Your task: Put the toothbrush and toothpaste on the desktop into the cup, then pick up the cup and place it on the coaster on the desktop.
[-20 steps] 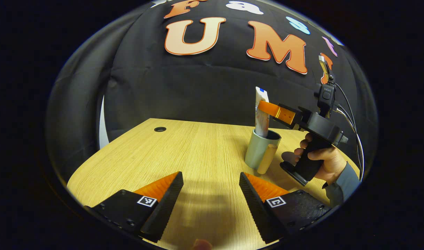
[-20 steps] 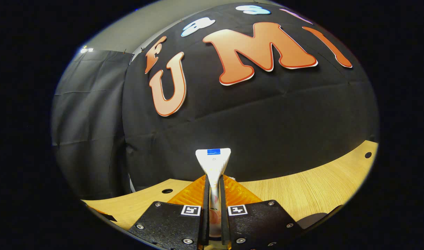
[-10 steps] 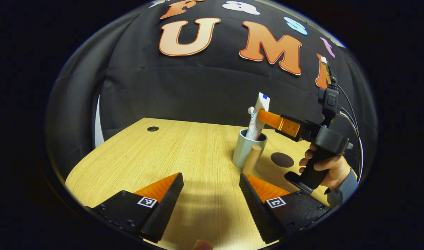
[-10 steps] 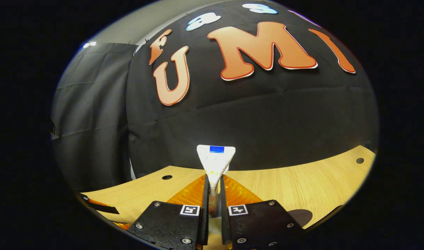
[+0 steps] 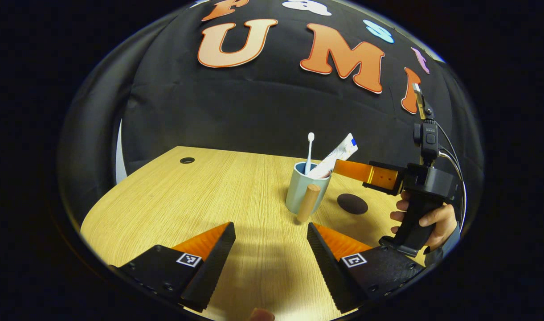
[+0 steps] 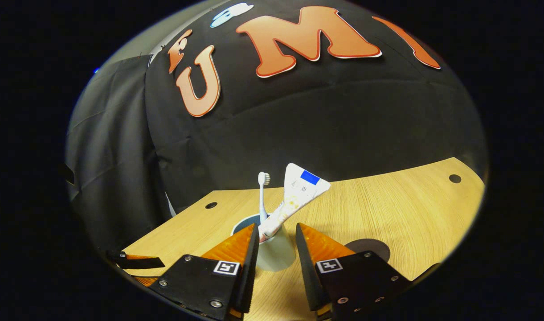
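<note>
Toothpaste leans in cup beyond parted right hand-held gripper.

Inside the cup, the lower ends of the toothbrush and toothpaste are hidden. The right gripper's finger covers part of the coaster. The toothpaste's printing is too small to make out.

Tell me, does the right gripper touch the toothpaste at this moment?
Apart. In the right gripper view, the right gripper stands open and the toothpaste leans in the cup, with bare space on both sides.
</note>
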`<state>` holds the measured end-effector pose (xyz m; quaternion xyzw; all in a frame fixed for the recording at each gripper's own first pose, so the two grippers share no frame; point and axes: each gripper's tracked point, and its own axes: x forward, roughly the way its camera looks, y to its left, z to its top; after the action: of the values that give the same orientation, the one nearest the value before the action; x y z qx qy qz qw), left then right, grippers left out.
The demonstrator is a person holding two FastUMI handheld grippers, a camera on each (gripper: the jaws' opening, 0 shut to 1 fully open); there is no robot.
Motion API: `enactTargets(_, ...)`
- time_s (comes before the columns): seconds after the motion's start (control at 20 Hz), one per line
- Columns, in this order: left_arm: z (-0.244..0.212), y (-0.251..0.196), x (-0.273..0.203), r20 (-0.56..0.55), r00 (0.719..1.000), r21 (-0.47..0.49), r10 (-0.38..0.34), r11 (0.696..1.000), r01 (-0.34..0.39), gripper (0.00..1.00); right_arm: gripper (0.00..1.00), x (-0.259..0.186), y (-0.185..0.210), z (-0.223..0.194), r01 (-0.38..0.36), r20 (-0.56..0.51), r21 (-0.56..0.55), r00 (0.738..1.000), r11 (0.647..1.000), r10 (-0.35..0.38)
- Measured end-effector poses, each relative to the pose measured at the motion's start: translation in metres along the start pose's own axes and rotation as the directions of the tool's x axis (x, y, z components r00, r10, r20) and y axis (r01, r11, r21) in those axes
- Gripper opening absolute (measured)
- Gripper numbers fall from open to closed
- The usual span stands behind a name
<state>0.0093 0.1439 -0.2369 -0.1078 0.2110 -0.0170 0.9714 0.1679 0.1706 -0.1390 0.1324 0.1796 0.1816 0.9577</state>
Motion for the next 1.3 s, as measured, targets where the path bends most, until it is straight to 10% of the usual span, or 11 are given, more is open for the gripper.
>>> enactTargets(0.45,0.041,-0.039,0.011,-0.032,0.991,-0.014,-0.130,0.991,0.129,0.98,0.84,-0.087,-0.026,0.042,0.040,0.070,-0.056,0.997,0.998,-0.036)
enactTargets(0.8,0.059,-0.077,0.048,-0.180,0.962,0.093,-0.206,0.970,0.225,0.97,0.92,-0.172,-0.044,0.104,0.080,0.202,-0.073,0.977,0.994,-0.064)
enactTargets(1.3,0.016,-0.079,0.110,-0.532,0.846,0.289,-0.038,0.931,0.224,0.97,0.93,-0.230,-0.076,0.097,0.156,0.198,-0.108,0.971,0.982,-0.132)
